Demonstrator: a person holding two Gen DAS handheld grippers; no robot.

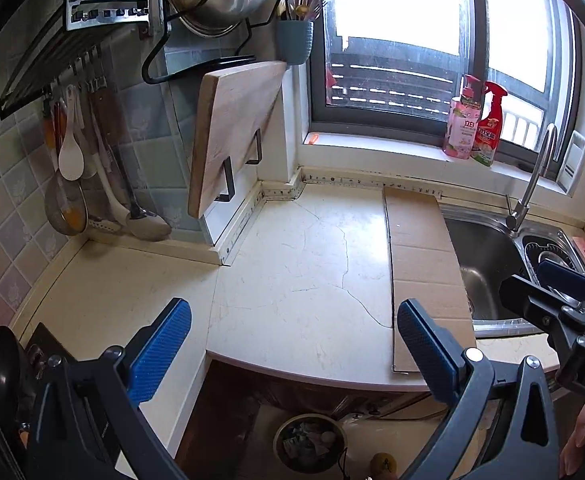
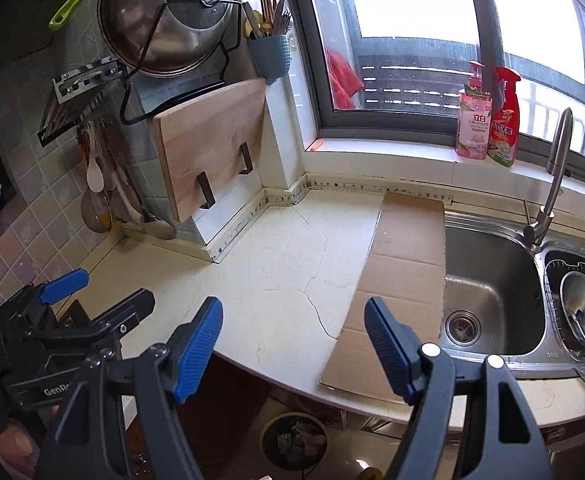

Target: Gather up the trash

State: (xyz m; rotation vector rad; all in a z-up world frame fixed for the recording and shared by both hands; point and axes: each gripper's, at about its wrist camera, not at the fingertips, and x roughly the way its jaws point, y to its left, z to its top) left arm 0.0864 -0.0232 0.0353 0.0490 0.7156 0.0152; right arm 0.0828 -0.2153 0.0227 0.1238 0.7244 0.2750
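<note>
- Left gripper (image 1: 292,350): fingers spread wide, holding nothing, above the front edge of the pale surface (image 1: 284,280).
- Right gripper (image 2: 292,348): fingers likewise wide apart and empty.
- Trash bin (image 1: 309,442): on the floor below the surface's edge (crumpled waste inside).
- Cardboard sheet (image 2: 404,280): flat on the surface, just beside the steel sink (image 2: 492,280).

Surface (image 2: 276,280): pale stone, smooth, faintly glossy, hairline cracks. Cardboard sheet (image 2: 404,280): brown paperboard, matt, creased. Sink (image 2: 492,280): brushed steel, shiny. Cutting board (image 2: 212,144): bare wood, matt. Pot lid (image 2: 172,20): polished metal. Gripper pads (image 2: 196,348): blue ribbed plastic; frames matt black plastic.
</note>
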